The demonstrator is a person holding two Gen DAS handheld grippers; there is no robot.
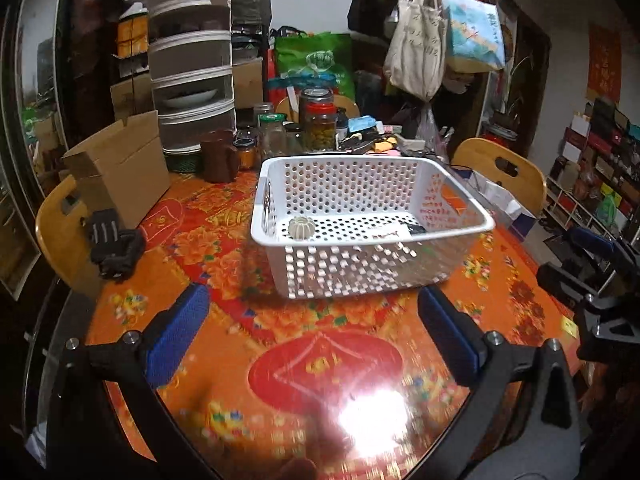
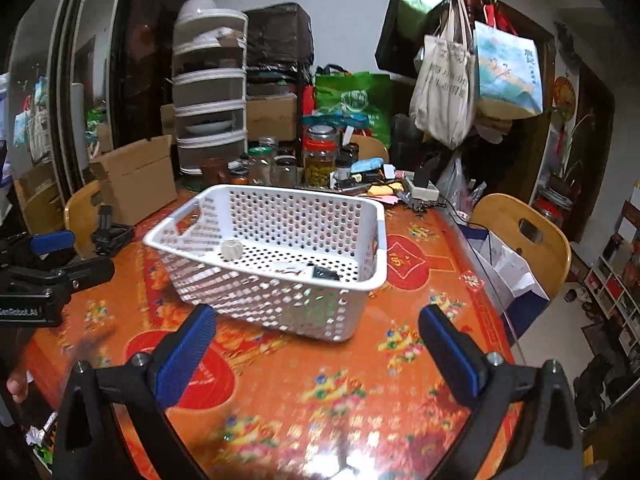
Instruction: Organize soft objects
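White perforated basket (image 1: 372, 216) sits upright, holding a small ribbed pale ball (image 1: 300, 229).

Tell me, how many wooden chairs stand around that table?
3 visible: one chair at the table's left edge, one chair at its right, one chair back behind the jars. Clutter may hide others.

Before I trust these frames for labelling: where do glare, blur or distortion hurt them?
Left wrist view: a blown-out lamp glare on the tablecloth between the open left claw fingers; near cloth smeared. Right wrist view: no such hotspot, but near cloth below the open right claw is blurred. Both: fisheye bends the edges, corners black; the basket stays fairly sharp.
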